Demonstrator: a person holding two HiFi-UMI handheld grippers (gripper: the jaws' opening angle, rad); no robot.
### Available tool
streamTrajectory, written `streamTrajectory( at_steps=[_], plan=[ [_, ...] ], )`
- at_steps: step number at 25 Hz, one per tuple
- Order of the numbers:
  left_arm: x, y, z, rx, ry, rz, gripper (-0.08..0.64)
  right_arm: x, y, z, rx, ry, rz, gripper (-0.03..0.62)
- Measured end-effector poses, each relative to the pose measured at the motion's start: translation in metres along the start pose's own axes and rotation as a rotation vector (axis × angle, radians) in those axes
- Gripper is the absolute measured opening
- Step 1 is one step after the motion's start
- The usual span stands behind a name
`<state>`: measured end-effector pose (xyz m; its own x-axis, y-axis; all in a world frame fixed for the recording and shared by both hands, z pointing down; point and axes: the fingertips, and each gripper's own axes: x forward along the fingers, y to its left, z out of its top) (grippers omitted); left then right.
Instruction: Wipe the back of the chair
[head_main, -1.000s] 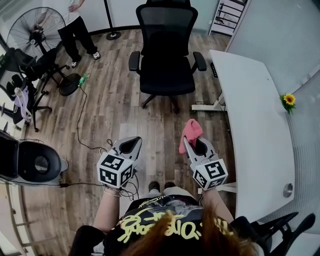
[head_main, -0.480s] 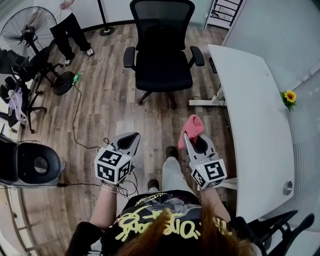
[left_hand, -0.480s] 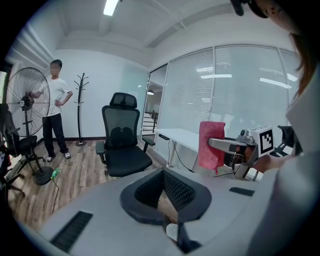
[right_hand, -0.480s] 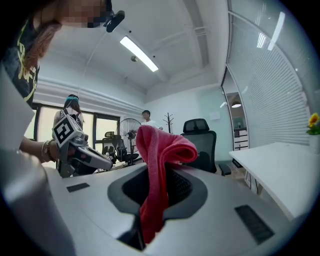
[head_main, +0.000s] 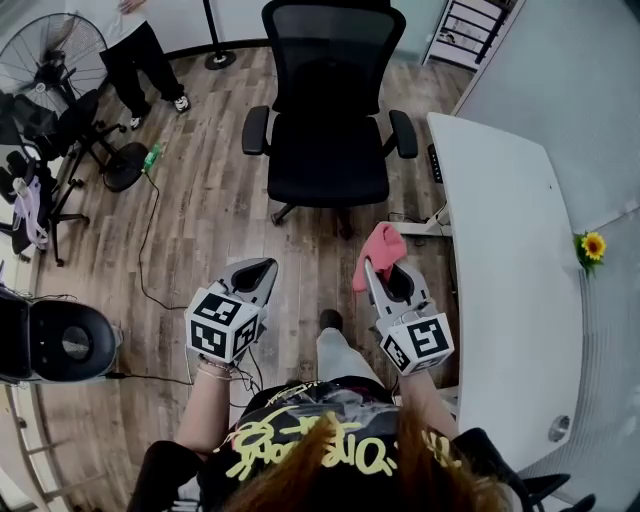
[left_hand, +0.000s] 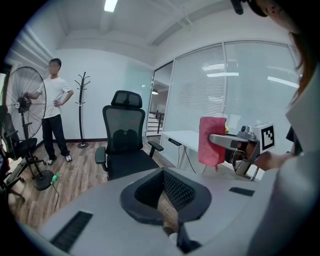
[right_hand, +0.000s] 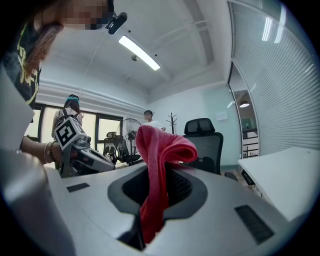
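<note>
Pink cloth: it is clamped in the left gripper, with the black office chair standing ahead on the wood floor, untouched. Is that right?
Not quite: the pink cloth is clamped in the right gripper, as the right gripper view shows; the left gripper is shut on nothing. The black office chair does stand ahead on the wood floor, untouched.

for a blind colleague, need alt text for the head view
The right claw holds a pink cloth toward a black mesh office chair on wood flooring; the left claw is empty, a white desk at right.
</note>
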<state>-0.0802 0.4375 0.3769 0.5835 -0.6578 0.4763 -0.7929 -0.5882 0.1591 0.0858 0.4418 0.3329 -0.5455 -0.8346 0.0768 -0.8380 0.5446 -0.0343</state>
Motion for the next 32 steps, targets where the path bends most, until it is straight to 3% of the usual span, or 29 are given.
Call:
streamTrajectory(
  at_steps=[8,14,32],
  plan=[
    [0.082,0.034,0.063,-0.024,-0.014,0.037,-0.006,0.065,-0.082,0.027,-0.033,-0.013,0.042,0.061],
    [0.112,0.043,0.098,-0.007,-0.033,0.065,-0.006,0.092,-0.127,0.031,-0.012,0.001,0.055,0.060],
    [0.130,0.062,0.117,0.007,-0.018,0.043,-0.006,0.124,-0.137,0.039,0.008,-0.014,0.064,0.061]
  ],
)
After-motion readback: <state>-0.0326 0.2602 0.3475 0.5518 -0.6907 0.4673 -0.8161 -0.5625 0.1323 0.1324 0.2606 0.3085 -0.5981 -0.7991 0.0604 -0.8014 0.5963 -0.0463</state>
